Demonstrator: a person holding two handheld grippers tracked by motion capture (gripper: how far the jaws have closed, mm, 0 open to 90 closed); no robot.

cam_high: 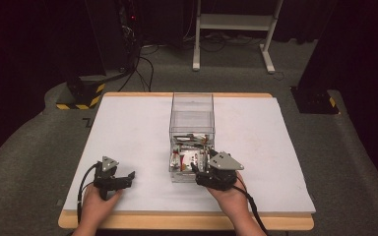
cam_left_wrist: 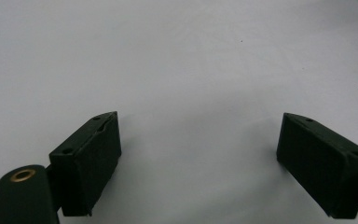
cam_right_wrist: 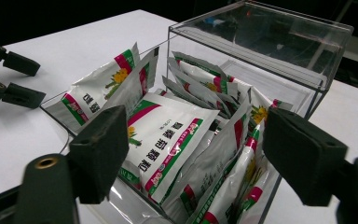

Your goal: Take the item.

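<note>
- Right gripper [cam_right_wrist: 193, 154]: jaws wide, gripping nothing, poised over the sachets [cam_right_wrist: 168, 135] (white, green-and-red print) in the clear box [cam_right_wrist: 261, 42].
- Left gripper [cam_left_wrist: 198, 158]: jaws wide, empty, on the white table [cam_left_wrist: 177, 56], well apart.

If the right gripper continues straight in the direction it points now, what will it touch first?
Most likely the white sachet lying on top of the pile in the clear box. The right gripper has its jaws open on either side of that sachet, not yet pressing it. Depth is hard to judge.
</note>
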